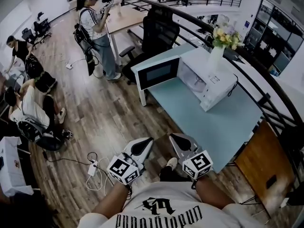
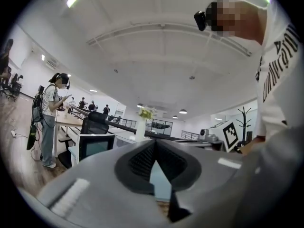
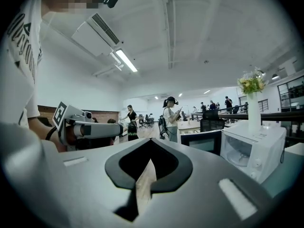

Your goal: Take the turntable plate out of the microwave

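Note:
A white microwave (image 1: 211,82) stands on a pale blue table (image 1: 223,125) ahead of me, and its door (image 1: 158,72) is swung open to the left. In the right gripper view the microwave (image 3: 254,148) shows its open cavity with a pale round plate (image 3: 239,158) dimly visible inside. My left gripper (image 1: 147,141) and right gripper (image 1: 175,137) are side by side close to my body, well short of the table's near edge. Both are shut with nothing between the jaws. Each gripper view looks level along its closed jaws, left gripper (image 2: 154,144) and right gripper (image 3: 149,141).
A white vase of flowers (image 1: 216,56) stands on top of the microwave. A black office chair (image 1: 159,32) is behind the table and a wooden panel (image 1: 263,170) leans at its right. A standing person (image 1: 97,32), seated people at left, floor cables (image 1: 92,167) and a curved railing (image 1: 266,87).

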A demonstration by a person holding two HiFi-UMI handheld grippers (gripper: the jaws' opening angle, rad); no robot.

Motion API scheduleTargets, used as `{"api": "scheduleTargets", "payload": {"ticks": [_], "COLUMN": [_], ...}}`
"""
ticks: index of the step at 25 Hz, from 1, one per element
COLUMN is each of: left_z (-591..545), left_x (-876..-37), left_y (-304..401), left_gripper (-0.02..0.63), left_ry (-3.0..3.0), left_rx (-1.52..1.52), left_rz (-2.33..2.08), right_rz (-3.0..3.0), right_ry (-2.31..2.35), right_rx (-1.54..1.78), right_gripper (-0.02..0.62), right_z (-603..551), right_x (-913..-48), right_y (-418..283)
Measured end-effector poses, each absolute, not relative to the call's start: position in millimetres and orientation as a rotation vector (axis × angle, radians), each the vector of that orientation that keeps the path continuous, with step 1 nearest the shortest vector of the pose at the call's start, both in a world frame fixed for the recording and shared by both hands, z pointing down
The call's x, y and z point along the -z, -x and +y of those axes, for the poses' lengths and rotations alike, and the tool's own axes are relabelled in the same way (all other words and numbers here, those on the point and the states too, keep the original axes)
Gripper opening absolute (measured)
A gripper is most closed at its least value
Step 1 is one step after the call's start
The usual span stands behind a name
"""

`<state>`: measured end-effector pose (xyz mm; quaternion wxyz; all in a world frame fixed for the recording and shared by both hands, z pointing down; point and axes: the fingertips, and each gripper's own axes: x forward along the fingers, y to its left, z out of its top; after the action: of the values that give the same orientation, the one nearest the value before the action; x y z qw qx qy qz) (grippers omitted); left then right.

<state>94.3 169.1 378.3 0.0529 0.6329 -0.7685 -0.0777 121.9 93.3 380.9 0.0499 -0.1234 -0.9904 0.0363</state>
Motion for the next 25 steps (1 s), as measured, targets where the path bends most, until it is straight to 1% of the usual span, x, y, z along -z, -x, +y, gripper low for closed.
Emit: {"api": "scheduleTargets", "payload": {"ticks": [6,11,19,25], "left_z": [90.8,20.8,-68.4,-126.3], "left_x": [-374.9,-375.4,-388.9,-399.0], "left_y": [-37.5,-5.6,16.7,35.4], "left_gripper": [0.049,0.049,0.049,0.049], "left_ry": [-1.942,-1.988,-2.102,-2.242], "left_rx": [0.241,0.259,0.248,0.234], "left_rz": [-2.320,-2.283,-2.141,-1.974], "right_rz": [-2.996,-3.007,-3.022,-3.031], "right_ry": [0.366,0.309,0.151,-0.064], "right_rx": [-0.096,-0.084,-0.104,-0.114], "right_gripper": [0.003,0.003,0.003,0.003], "right_z": [18.6,-47.6,-122.7,-168.1], "right_x": [-382.6,-383.3,-392.3,-397.4], "right_y": [-71.6,-48.5,-38.9,-31.3]}}
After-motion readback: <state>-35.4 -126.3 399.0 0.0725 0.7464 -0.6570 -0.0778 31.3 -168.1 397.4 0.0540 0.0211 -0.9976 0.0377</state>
